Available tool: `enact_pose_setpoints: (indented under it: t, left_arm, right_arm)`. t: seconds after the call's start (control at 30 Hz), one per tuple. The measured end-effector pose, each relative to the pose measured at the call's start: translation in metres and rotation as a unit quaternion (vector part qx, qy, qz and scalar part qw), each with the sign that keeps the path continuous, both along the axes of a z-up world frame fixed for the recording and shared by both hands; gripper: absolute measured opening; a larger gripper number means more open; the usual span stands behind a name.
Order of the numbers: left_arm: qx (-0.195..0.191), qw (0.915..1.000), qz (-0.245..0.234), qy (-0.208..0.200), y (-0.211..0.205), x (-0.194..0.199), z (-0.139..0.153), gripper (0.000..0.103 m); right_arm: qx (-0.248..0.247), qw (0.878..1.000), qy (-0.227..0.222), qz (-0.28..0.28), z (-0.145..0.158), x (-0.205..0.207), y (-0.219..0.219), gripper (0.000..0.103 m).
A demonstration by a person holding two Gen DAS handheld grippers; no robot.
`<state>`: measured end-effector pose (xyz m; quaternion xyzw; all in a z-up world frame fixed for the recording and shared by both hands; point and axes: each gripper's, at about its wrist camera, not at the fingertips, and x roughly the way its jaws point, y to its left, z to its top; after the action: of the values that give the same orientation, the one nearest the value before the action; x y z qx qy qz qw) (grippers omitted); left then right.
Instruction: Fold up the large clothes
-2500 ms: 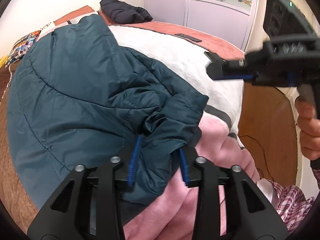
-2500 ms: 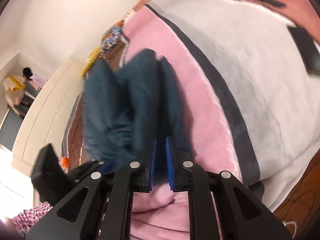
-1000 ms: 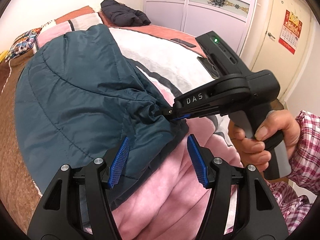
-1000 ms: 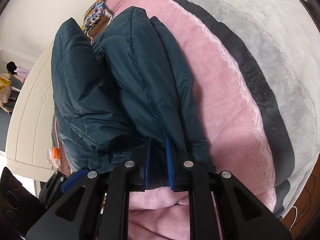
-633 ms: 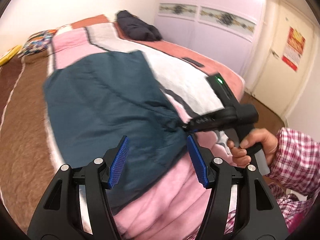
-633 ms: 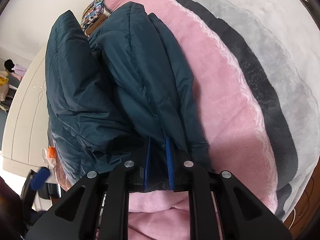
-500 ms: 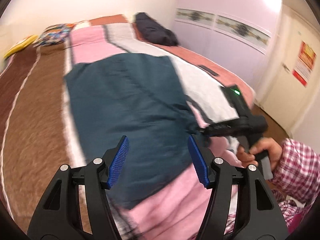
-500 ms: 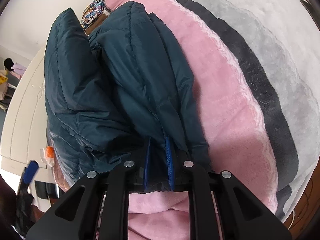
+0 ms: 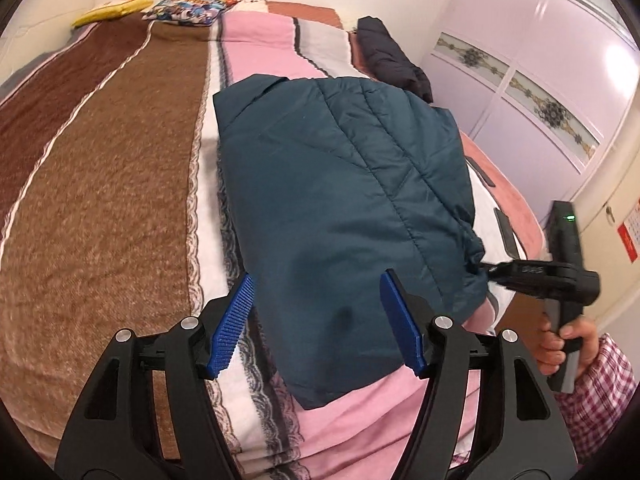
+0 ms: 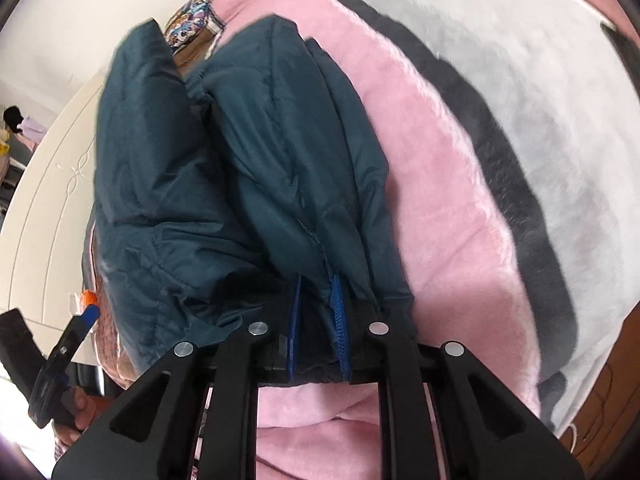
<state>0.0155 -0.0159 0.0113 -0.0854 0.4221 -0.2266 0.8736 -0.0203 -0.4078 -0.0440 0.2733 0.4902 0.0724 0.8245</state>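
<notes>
Teal jacket (image 9: pixel 344 208) is spread, partly folded, on the bed (image 9: pixel 100 184). One corner is pinched by the right gripper (image 10: pixel 316 320); nothing is held in the left gripper (image 9: pixel 320 320), whose jaws have just been widening. The opposite corner should be taken squarely before folding.

The quilted jacket (image 9: pixel 344 184) is dark teal; the blanket (image 9: pixel 104 184) under it runs in brown, white, pink, grey and black stripes. Both grippers are black with blue ribbed pads (image 9: pixel 234 320). A sleeve (image 9: pixel 600 384) shows red-and-white check, and the pillow (image 9: pixel 188 2) a multicoloured print
</notes>
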Motion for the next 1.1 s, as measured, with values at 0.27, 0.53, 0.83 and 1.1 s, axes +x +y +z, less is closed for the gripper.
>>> enact_pose_setpoints:
  t: [0.27, 0.53, 0.83, 1.1]
  left_arm:
    - [-0.010, 0.9998, 0.018, -0.005, 0.012, 0.004, -0.003, 0.065]
    - [-0.009, 0.9993, 0.036, -0.004, 0.023, 0.004, -0.004, 0.065]
    - [-0.021, 0.9981, 0.057, 0.013, 0.038, 0.011, -0.013, 0.065]
    - [-0.101, 0.9917, 0.032, 0.072, 0.026, 0.035, -0.032, 0.077]
  right_arm:
    - [-0.023, 0.994, -0.103, -0.002, 0.078, -0.001, 0.008, 0.017]
    - [-0.026, 0.988, -0.119, 0.089, 0.099, 0.063, 0.073, 0.017]
    - [-0.076, 0.995, -0.018, 0.065, 0.034, 0.107, 0.069, 0.010]
    - [-0.010, 0.999, -0.002, 0.045, 0.027, 0.104, 0.052, 0.007]
